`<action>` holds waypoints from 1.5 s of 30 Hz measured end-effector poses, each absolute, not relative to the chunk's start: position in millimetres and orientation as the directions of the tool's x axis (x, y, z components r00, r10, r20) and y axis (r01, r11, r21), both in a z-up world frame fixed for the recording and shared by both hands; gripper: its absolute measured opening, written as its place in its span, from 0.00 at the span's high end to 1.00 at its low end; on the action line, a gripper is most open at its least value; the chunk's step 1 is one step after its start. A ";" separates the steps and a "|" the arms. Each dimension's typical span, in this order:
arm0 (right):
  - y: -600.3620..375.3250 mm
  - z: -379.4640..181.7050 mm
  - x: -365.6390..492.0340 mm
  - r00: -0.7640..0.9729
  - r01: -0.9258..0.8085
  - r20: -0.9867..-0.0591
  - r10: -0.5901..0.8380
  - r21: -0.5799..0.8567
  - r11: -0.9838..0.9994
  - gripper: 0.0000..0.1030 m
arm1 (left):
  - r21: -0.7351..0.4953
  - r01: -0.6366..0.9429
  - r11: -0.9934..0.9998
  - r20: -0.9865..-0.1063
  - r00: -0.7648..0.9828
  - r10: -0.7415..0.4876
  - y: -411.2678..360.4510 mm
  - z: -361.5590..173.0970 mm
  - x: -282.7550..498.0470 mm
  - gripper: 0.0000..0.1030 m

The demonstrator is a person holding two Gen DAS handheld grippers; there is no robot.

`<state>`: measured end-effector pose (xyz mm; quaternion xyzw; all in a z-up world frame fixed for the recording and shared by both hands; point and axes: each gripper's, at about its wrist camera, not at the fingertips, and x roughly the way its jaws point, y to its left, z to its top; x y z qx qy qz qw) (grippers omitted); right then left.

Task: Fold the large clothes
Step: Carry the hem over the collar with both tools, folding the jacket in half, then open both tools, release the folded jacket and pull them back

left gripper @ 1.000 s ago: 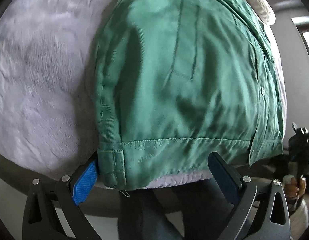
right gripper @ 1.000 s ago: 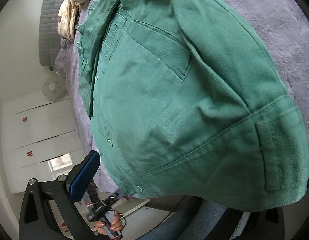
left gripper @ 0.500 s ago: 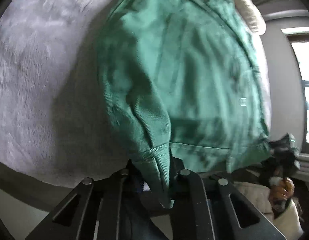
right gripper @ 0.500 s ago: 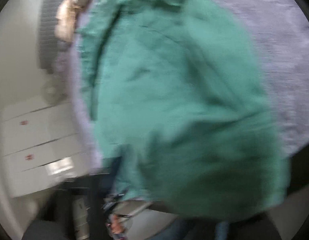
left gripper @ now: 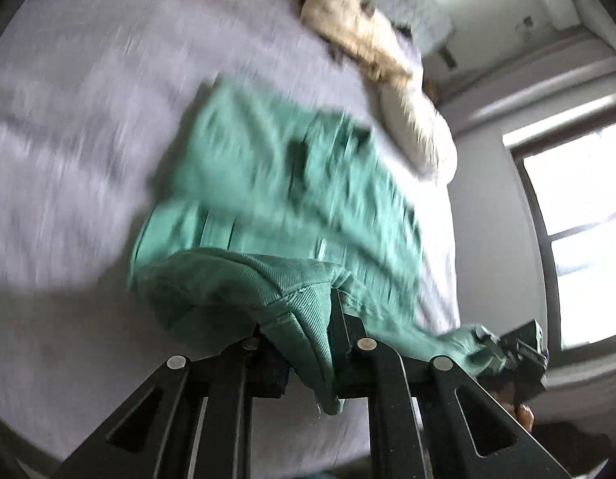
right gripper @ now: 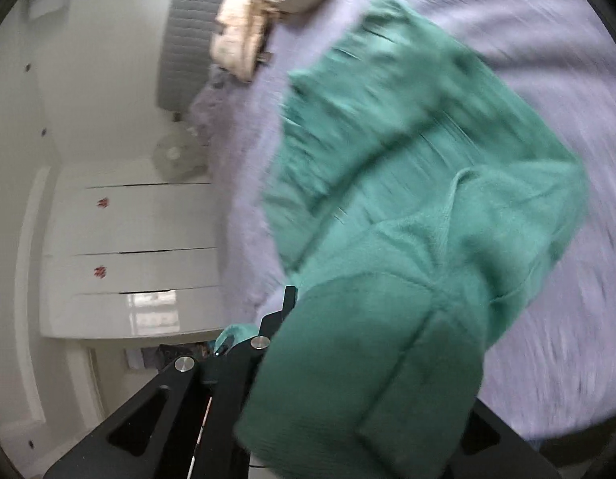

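A green button-up jacket (left gripper: 276, 183) lies on a lilac bedspread (left gripper: 76, 127), blurred by motion. My left gripper (left gripper: 304, 343) is shut on its hem corner, which drapes between the black jaws. The other hem corner runs to my right gripper at the lower right of this view (left gripper: 511, 355). In the right wrist view the jacket (right gripper: 419, 183) hangs folded over my right gripper (right gripper: 308, 363), which is shut on the hem; cloth hides its right finger. Both corners are lifted off the bed.
A beige bundle of cloth (left gripper: 372, 60) lies at the bed's far end, also in the right wrist view (right gripper: 248, 36). A grey headboard (right gripper: 192, 32), a small fan (right gripper: 176, 155) and white wardrobe doors (right gripper: 128, 247) stand beyond. A window (left gripper: 579, 239) is right.
Both grippers closed on the jacket's hem corners and lifted them, carrying the hem up over the jacket toward the far end of the bed. The views swung upward.
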<state>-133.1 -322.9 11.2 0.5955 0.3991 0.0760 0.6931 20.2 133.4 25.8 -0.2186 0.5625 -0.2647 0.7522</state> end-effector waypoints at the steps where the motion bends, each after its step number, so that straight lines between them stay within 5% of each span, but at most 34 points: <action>1: -329.4 17.1 -115.6 0.674 0.354 -0.454 0.583 0.891 0.285 0.94 | -0.617 0.156 0.771 -0.728 0.260 -0.635 124.5 33.4 35.6 0.84; 7: -377.4 17.6 -2.6 0.637 0.328 -0.477 0.605 0.878 0.348 0.94 | -0.517 0.158 0.841 -0.766 0.353 -0.537 68.2 29.0 121.4 0.84; 17: -410.4 -88.2 106.1 0.544 0.498 -0.621 0.564 0.780 0.379 0.93 | -0.325 0.159 0.932 -0.903 0.240 -0.356 13.9 -75.4 213.3 0.80; 19: -411.5 -96.1 110.5 0.547 0.506 -0.627 0.555 0.776 0.378 0.90 | -0.284 0.154 0.946 -0.916 0.248 -0.316 14.1 -79.5 221.7 0.63; 21: -410.7 -98.8 114.6 0.543 0.515 -0.634 0.551 0.769 0.379 0.89 | -0.207 0.148 0.967 -0.913 0.325 -0.245 18.9 -64.9 223.3 0.14; 23: -411.7 -97.7 118.7 0.529 0.523 -0.640 0.558 0.763 0.380 0.82 | -0.187 0.151 0.971 -0.890 0.392 -0.232 25.3 -48.6 222.3 0.01; 28: -413.4 -72.5 123.0 0.520 0.470 -0.656 0.546 0.754 0.458 0.71 | -0.082 0.214 0.973 -0.865 0.470 -0.176 31.0 -26.0 222.8 0.01; 30: -415.9 -57.9 120.2 0.521 0.446 -0.683 0.513 0.730 0.519 0.59 | -0.059 0.232 0.971 -0.871 0.464 -0.164 33.5 -29.6 225.7 0.01; 32: -424.7 -41.2 115.7 0.546 0.420 -0.712 0.442 0.689 0.591 0.17 | -0.044 0.232 0.972 -0.886 0.440 -0.145 35.4 -40.5 229.8 0.01; 42: -437.6 -64.1 107.3 0.392 0.467 -0.900 0.191 0.373 0.802 0.17 | -0.020 0.280 0.960 -0.945 0.307 -0.109 3.8 -124.1 270.4 0.04; 43: -436.4 -69.1 110.3 0.388 0.468 -0.906 0.170 0.353 0.811 0.18 | -0.043 0.274 0.961 -0.948 0.292 -0.125 1.5 -130.5 273.4 0.12; 45: -435.2 -77.7 118.0 0.374 0.479 -0.916 0.143 0.323 0.816 0.32 | -0.119 0.262 0.958 -0.946 0.262 -0.189 0.2 -132.8 273.5 0.77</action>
